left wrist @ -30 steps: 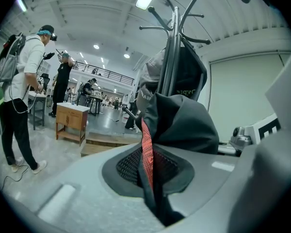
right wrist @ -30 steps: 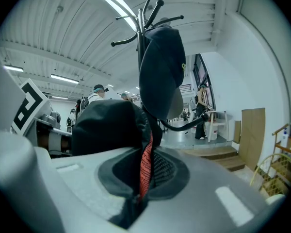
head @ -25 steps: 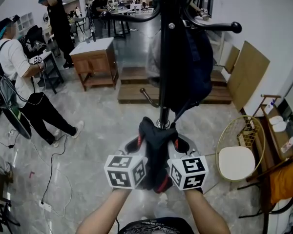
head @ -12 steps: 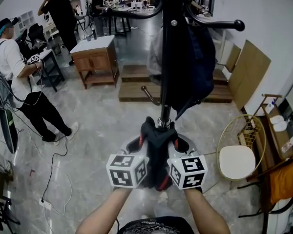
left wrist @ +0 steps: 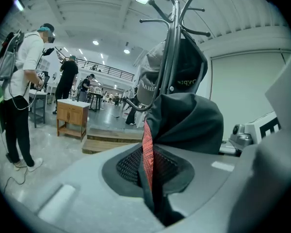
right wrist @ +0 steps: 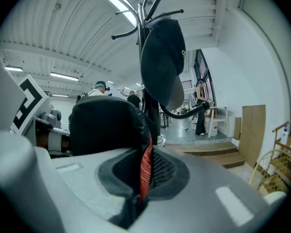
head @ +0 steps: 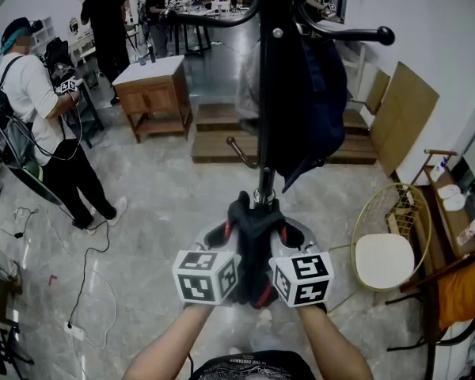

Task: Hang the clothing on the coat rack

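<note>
Between my two grippers I hold a dark garment (head: 252,226) with a red trim, bunched up just in front of the coat rack's pole. My left gripper (head: 226,234) is shut on its left side, my right gripper (head: 288,234) on its right side. In the left gripper view the garment (left wrist: 186,123) rises out of the left gripper (left wrist: 153,178). In the right gripper view the red trim runs down into the right gripper (right wrist: 140,178), with the garment (right wrist: 106,125) above. The black coat rack (head: 271,93) stands straight ahead, and a dark cap (head: 310,101) hangs on one arm.
A person in a white shirt (head: 33,101) stands at the left, with cables (head: 87,275) on the floor nearby. A wooden table (head: 152,93) and low wooden platforms (head: 222,145) lie beyond the rack. A gold wire chair (head: 384,252) and leaning boards (head: 404,117) are at the right.
Both grippers have stayed in place with the garment. The person in white at the left has shifted stance, and the person in black at the back has walked right.
</note>
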